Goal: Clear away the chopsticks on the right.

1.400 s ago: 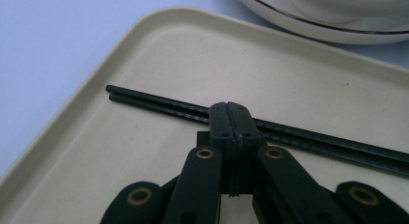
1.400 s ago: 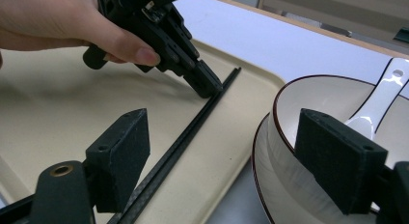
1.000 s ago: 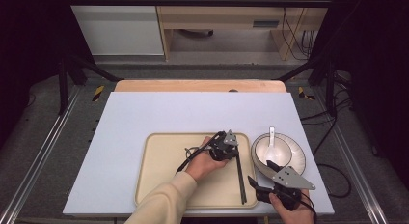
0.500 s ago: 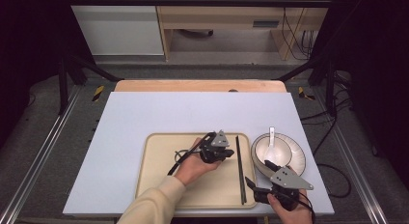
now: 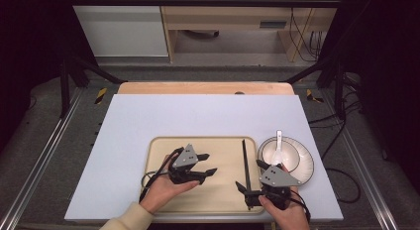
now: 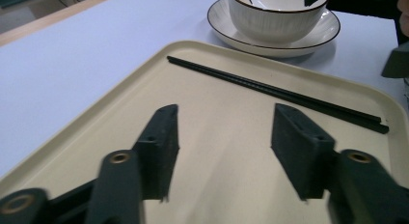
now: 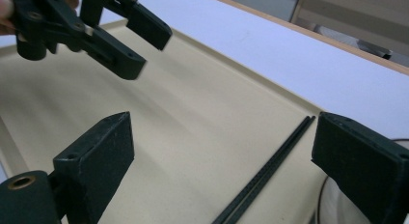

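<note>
**Black chopsticks lie lengthwise along the tray's right edge**

A pair of thin black chopsticks rests flat on the beige rounded plastic tray, long axis running from the person's side straight away toward the far edge of the pale lavender surface. The sticks lie side by side, touching, just left of the right tongs, whose jaws stand wide apart with nothing between them. The left tongs hover over the tray's middle, well to the left of the chopsticks, jaws likewise spread and empty. Right of the right tongs sits a white ceramic bowl on a black-rimmed white plate, a white spoon inside the bowl.
</note>
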`<action>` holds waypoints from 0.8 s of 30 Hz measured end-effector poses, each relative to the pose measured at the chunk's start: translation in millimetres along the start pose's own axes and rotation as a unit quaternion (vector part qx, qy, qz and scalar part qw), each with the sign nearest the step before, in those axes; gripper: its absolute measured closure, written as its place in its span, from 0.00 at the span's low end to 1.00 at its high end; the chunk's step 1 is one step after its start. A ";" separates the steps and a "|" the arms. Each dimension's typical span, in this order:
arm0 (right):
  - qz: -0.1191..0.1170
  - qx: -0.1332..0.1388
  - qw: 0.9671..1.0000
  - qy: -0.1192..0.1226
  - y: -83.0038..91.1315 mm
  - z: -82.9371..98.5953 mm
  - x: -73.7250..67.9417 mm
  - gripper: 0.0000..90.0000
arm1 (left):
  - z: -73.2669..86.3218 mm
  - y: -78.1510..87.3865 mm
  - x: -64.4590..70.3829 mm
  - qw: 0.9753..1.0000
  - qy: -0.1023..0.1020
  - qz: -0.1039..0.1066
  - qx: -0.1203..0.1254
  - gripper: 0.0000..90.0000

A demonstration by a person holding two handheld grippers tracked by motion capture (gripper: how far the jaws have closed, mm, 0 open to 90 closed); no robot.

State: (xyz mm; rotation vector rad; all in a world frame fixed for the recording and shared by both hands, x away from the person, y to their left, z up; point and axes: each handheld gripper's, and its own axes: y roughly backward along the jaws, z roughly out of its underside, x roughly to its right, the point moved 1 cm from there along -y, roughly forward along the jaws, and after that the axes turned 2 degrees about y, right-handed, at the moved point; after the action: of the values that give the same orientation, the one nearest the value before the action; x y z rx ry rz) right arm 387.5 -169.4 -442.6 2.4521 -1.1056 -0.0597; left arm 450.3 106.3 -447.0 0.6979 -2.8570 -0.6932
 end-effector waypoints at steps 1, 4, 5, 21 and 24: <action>-0.002 -0.002 1.000 0.003 -2.3 -1.1 -0.4 0.09 | 1.6 5.8 -0.7 1.000 0.002 -0.004 0.006 0.39; -0.006 -0.003 1.000 0.007 -8.3 -3.8 -0.2 0.10 | 4.9 22.6 -4.6 1.000 0.001 -0.016 0.025 0.30; -0.006 -0.002 1.000 0.006 -9.8 -4.2 -0.2 0.10 | 6.1 27.7 -6.5 0.999 0.002 -0.021 0.030 0.28; 0.002 0.014 1.000 -0.005 -5.0 7.9 4.3 0.10 | 44.1 103.6 -34.6 0.987 0.017 -0.102 0.121 0.07; 0.002 0.016 1.000 -0.002 -3.5 10.1 4.2 0.10 | 55.9 115.5 -37.6 0.985 0.019 -0.112 0.127 0.06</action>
State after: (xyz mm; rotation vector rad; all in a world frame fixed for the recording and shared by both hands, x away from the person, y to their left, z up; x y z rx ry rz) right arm 390.5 -174.2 -452.6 2.4789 -1.1202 -0.0477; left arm 424.2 237.4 -443.8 1.0684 -2.8889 -0.3341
